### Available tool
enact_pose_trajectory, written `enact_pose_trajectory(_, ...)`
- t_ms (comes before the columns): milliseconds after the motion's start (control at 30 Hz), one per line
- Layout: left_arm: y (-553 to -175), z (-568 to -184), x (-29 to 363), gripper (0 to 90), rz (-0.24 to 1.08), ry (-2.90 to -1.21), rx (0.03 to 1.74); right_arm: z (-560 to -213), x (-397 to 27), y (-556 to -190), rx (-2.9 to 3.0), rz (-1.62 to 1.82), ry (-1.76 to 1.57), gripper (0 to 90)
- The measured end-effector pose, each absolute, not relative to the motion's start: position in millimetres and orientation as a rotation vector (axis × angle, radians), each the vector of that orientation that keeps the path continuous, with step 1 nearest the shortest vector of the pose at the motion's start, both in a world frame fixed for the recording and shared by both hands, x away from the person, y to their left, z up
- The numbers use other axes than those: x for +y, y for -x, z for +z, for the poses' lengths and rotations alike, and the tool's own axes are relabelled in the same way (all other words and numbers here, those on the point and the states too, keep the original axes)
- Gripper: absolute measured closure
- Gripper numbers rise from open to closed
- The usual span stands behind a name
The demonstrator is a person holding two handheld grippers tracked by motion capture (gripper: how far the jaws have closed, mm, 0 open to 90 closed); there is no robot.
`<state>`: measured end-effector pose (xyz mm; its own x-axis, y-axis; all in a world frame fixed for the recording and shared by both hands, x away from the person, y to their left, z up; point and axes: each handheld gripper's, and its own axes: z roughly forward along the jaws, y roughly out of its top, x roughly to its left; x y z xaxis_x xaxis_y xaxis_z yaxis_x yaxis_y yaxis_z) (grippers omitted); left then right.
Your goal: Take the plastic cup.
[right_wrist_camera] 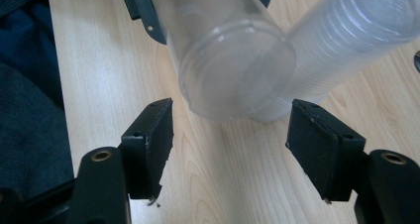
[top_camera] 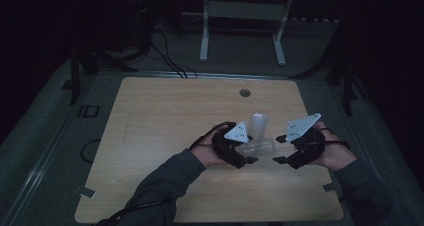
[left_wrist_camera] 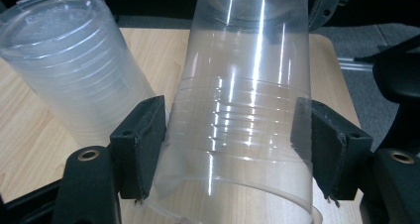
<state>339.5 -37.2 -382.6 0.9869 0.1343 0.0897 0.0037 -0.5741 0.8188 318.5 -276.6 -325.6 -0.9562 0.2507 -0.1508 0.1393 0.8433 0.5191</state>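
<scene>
Item: clear plastic cup point(left_wrist_camera: 242, 110), held above the wooden table point(top_camera: 150, 136) at centre-right, near the person's side.

Grip: the left gripper point(top_camera: 239, 147) was clamped on the cup's ribbed wall near the rim, one pad on each side. The right gripper point(right_wrist_camera: 230, 149) stood with jaws apart and nothing between them, just short of the cup's closed base.

Orientation: the cup lay roughly level, its long axis running left to right, base toward the right gripper and open mouth toward the left hand.

Adjacent: a stack of cups point(left_wrist_camera: 74, 70) lay on its side just beyond the held cup, angled away toward the far edge.

Risks, as judged: the thin wall could buckle under the left pads and the cup could slip or spring out; the right jaws, closing on the tapered base, might slide off or knock the stack and set it rolling.
</scene>
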Motion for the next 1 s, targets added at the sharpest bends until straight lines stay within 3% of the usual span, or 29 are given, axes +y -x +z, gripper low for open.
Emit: enact_pose_trajectory(1000, -329.3, -384.6, -59.1, 31.2, 0.295, -2.365, 0.007, -334.2, -245.9, -321.1, 2.897, 0.453, -0.169, 29.7)
